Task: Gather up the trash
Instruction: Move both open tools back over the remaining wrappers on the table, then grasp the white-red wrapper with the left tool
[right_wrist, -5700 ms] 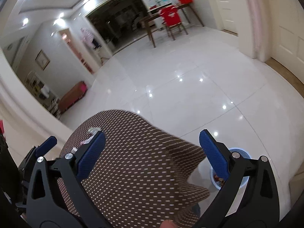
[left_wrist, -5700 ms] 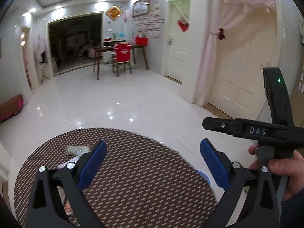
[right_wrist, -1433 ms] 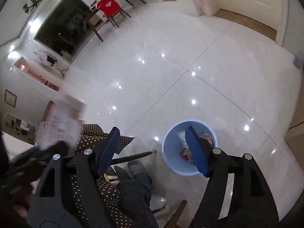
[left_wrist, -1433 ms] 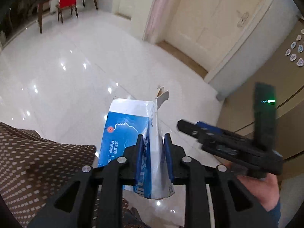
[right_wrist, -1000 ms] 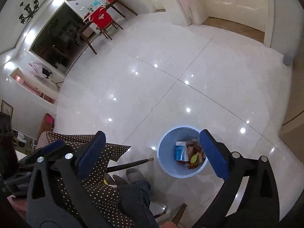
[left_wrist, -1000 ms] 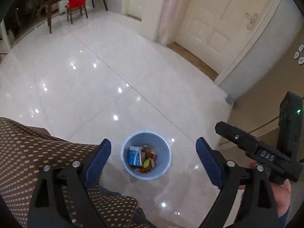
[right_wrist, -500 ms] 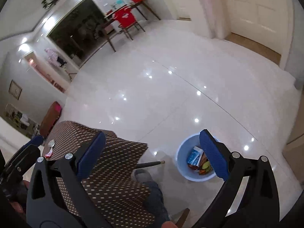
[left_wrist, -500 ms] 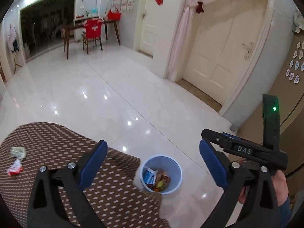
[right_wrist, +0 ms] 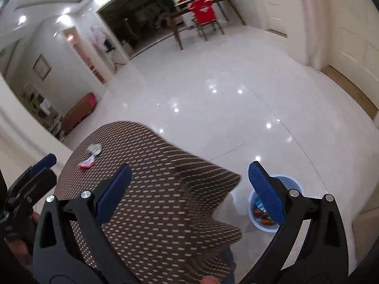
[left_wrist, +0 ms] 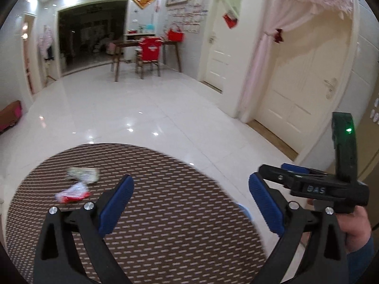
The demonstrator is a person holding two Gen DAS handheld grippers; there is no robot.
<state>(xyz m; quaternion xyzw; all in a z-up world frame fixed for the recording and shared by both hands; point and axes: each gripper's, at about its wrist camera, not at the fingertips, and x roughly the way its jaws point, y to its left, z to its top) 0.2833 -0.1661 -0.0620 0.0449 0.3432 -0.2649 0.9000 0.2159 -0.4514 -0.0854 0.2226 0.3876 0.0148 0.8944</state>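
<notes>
Round dotted brown tablecloth [left_wrist: 165,224], crumpled wrappers [left_wrist: 75,184], round blue bin [right_wrist: 287,184]

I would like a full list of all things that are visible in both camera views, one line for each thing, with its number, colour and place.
round table: one, brown cloth with pale dashes, in front of both grippers.
wrappers: two, one pale and crumpled, one red and white, lying on the table's far left part.
trash bin: one, light blue, on the floor right of the table, with colourful trash inside.
wooden table: one, dark, far end of the room.
chair: one, with red cover, at the wooden table.
red bag: one, on the wooden table.
doors: cream, along the right wall.
left gripper: black with blue jaws, open, empty.
right gripper: black with blue jaws, open, empty.
</notes>
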